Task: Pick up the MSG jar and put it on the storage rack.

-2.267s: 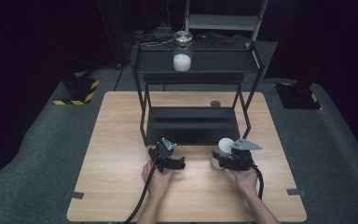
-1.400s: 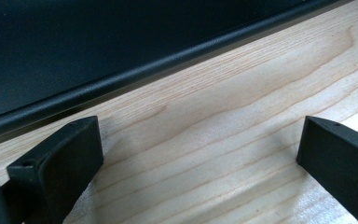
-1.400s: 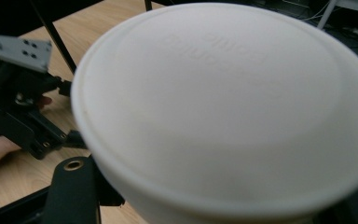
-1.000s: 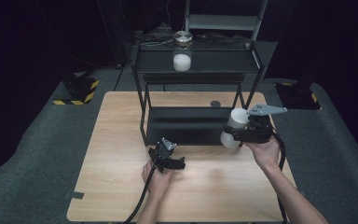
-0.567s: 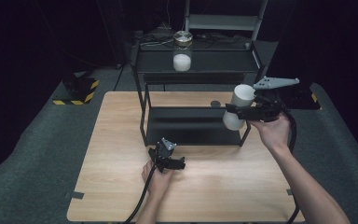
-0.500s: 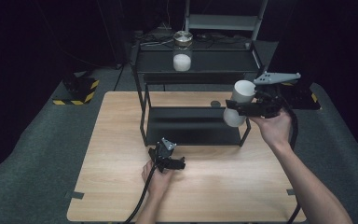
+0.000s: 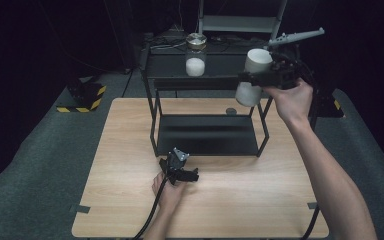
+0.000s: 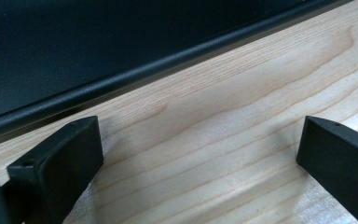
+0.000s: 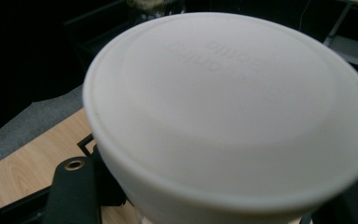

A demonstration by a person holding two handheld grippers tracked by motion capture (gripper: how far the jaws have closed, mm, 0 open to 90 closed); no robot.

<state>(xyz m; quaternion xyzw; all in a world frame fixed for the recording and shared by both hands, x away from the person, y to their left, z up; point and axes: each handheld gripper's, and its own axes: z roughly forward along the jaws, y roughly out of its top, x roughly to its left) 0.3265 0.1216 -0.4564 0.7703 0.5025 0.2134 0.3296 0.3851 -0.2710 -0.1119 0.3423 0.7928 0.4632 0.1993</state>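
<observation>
1. Up at the right end of the black shelf rack, level with its top shelf, the right gripper is clamped on a white container, holding it in the air, clear of the tabletop.
2. The white container sits tilted in the grip, its flat top leaning toward the rack's upper shelf, its lower end hanging just in front of the rack's right post.
3. In the right gripper view the container's round white lid looms huge and close, with faint raised lettering on it; one black jaw peeks out beneath at lower left.
4. On the top shelf stands a glass jar holding something white, well apart from the held container.
5. Down at the near side, the left gripper rests on the wooden tabletop just in front of the rack's lower shelf.
6. The left gripper view shows its jaws spread wide, nothing between them but bare wood grain, the dark edge of the lower shelf running across just beyond.
</observation>
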